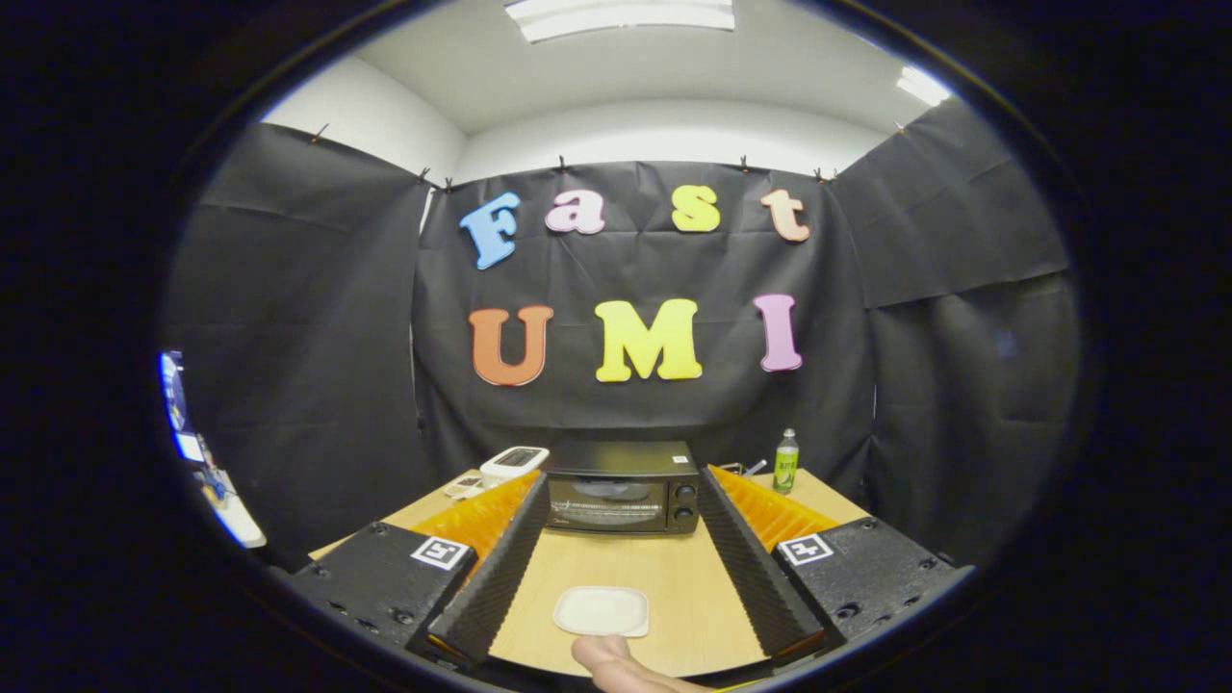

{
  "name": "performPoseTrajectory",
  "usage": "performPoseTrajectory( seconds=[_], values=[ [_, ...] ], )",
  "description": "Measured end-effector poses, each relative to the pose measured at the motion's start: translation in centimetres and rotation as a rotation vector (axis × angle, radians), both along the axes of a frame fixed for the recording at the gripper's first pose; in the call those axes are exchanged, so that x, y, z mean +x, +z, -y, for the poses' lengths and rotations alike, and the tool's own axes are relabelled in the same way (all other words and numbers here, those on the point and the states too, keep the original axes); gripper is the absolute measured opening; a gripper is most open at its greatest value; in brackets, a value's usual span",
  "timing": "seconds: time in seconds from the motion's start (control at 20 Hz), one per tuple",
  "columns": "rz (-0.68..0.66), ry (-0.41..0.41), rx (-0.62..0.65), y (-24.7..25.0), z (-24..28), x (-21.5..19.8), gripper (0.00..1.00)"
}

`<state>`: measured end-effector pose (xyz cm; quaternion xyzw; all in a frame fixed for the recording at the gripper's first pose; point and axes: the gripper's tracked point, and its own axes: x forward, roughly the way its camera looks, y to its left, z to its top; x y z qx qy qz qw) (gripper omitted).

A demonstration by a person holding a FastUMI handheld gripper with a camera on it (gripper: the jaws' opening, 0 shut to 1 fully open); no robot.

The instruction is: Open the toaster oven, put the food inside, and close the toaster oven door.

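One toaster oven [622, 489] shut, one plate [602, 611], tool [616, 568] open

Wood table [674, 577]: toaster oven [621, 491], tray [602, 611], bottle [786, 462].

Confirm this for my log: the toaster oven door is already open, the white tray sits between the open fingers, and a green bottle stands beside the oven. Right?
Not quite. In the gripper view the toaster oven door is shut. The rest holds: the white tray lies between the open fingers, and the green bottle stands beside the oven.

Fisheye cam on gripper [624, 577], faces fwd along jaws, low over table [674, 568], toaster oven [622, 489] beyond
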<state>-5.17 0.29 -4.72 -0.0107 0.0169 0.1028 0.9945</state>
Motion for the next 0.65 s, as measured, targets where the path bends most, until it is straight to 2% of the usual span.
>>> performPoseTrajectory(
  seconds=[0.25, 0.65],
  values=[
    [-0.011, -0.028, 0.035, 0.01, 1.14, 0.62, 1.00],
    [-0.012, -0.005, 0.015, -0.12, 0.24, 0.78, 1.00]
  ],
)
